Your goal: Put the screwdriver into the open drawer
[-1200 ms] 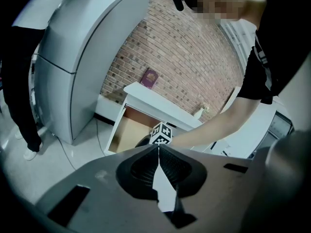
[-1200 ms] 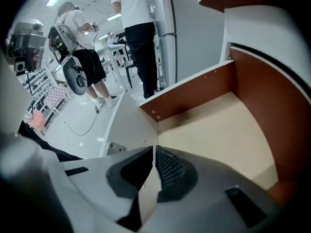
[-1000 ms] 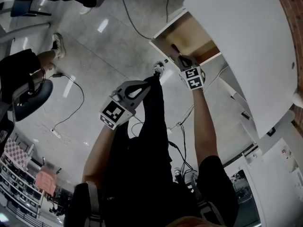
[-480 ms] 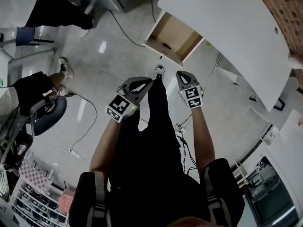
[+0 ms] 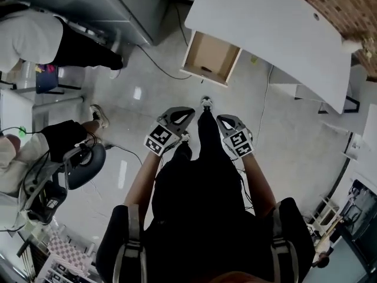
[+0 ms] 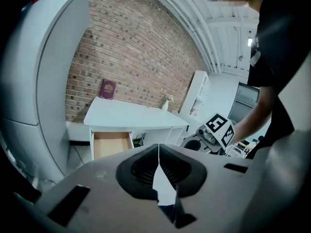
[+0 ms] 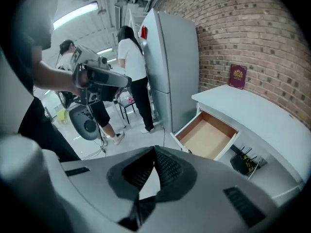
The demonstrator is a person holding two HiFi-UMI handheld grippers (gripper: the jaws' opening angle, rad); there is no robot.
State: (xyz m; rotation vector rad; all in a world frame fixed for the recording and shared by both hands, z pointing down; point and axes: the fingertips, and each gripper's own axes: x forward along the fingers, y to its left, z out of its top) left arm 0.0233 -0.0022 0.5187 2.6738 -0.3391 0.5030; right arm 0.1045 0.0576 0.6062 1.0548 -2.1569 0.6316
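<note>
No legible words or numbers, coded square markers [image 5: 160,140] on left gripper [image 5: 187,112] and right gripper [image 5: 221,119]

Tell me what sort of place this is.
Probably an office-like lab or workroom: a white desk with an open drawer against a brick wall, an office chair, and cables trailing over a bare floor.

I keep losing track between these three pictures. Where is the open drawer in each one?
Head view: open drawer top centre, against the white desk edge.
Left gripper view: lower left of centre, under the desk.
Right gripper view: right of centre, under the desk.
Shared landmark: the white desk it slides out of.
</note>
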